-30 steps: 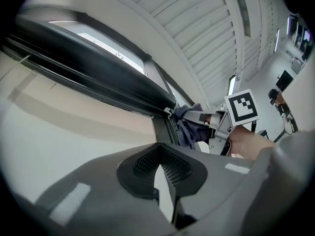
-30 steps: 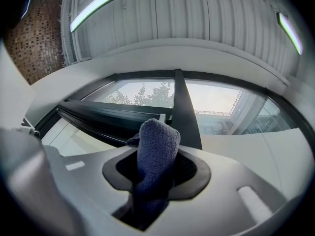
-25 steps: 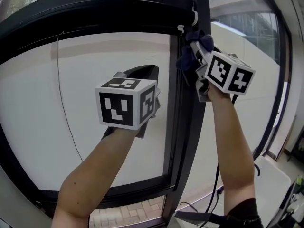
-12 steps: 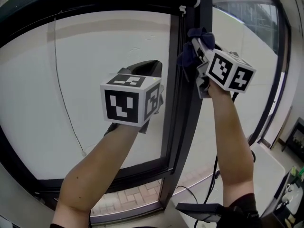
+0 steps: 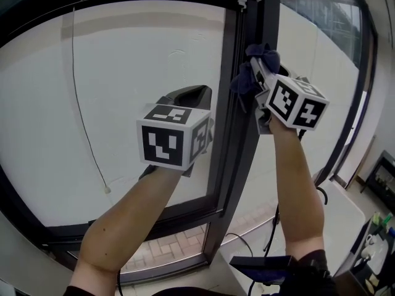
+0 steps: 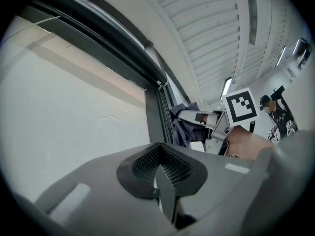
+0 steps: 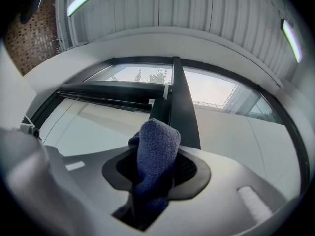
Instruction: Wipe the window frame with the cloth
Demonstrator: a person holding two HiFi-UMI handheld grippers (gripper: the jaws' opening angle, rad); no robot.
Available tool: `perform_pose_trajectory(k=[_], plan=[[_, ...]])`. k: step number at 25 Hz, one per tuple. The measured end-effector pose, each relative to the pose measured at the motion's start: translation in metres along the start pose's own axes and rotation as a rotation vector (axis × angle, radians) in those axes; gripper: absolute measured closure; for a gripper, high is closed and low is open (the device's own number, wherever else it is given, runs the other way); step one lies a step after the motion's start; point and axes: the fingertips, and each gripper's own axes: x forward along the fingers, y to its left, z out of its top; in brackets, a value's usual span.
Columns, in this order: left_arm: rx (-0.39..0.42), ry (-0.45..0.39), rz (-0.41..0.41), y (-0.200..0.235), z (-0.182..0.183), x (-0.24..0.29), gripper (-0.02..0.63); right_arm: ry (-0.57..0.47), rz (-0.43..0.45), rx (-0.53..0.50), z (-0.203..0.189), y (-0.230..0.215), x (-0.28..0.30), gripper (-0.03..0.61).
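Cloth (image 5: 247,78) against window frame (image 5: 234,177)

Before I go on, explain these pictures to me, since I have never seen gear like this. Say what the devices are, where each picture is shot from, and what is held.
There is no robot here: a person holds a pair of hand-held tongs in each hand. The cubes with black-and-white squares are part of those tools. The head view comes from a camera on the person's head and shows both arms raised to a window. The two gripper views come from cameras riding on each tool, looking along its jaws. The left tongs are shut and empty, in front of the glass pane. The right tongs are shut on a dark blue cloth, which appears to rest against the dark upright post of the window frame.
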Motion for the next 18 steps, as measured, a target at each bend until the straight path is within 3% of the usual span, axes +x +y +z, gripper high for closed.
perform_pose_trajectory(k=[18], plan=[[-0.071, 0.042, -0.017, 0.001, -0.070, -0.026, 0.620, 0.080, -0.006, 0.054, -0.076, 0.009, -0.042, 0.439]])
